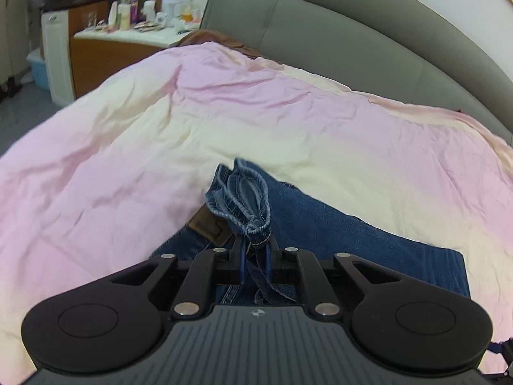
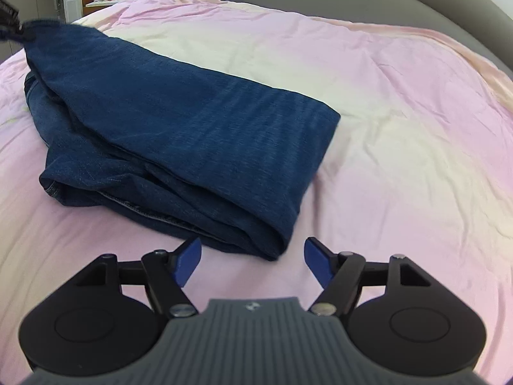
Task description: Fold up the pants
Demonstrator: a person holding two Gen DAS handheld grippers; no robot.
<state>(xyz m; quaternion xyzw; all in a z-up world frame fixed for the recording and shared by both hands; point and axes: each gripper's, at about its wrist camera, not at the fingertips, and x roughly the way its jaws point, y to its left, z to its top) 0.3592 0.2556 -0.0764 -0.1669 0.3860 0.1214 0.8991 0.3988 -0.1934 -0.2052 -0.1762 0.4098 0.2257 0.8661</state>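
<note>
Jeans (image 2: pixel 179 134) already doubled over on bed (image 2: pixel 400 128). Left gripper (image 1: pixel 255 250) clenched on hems (image 1: pixel 247 205) at 10 o'clock, mid-fold; right gripper (image 2: pixel 253 261) released, empty. Flattening left, probably.

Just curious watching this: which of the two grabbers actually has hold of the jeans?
The left gripper: its jaws pinch the jeans' bunched hem. The right gripper has its jaws apart, empty.
</note>
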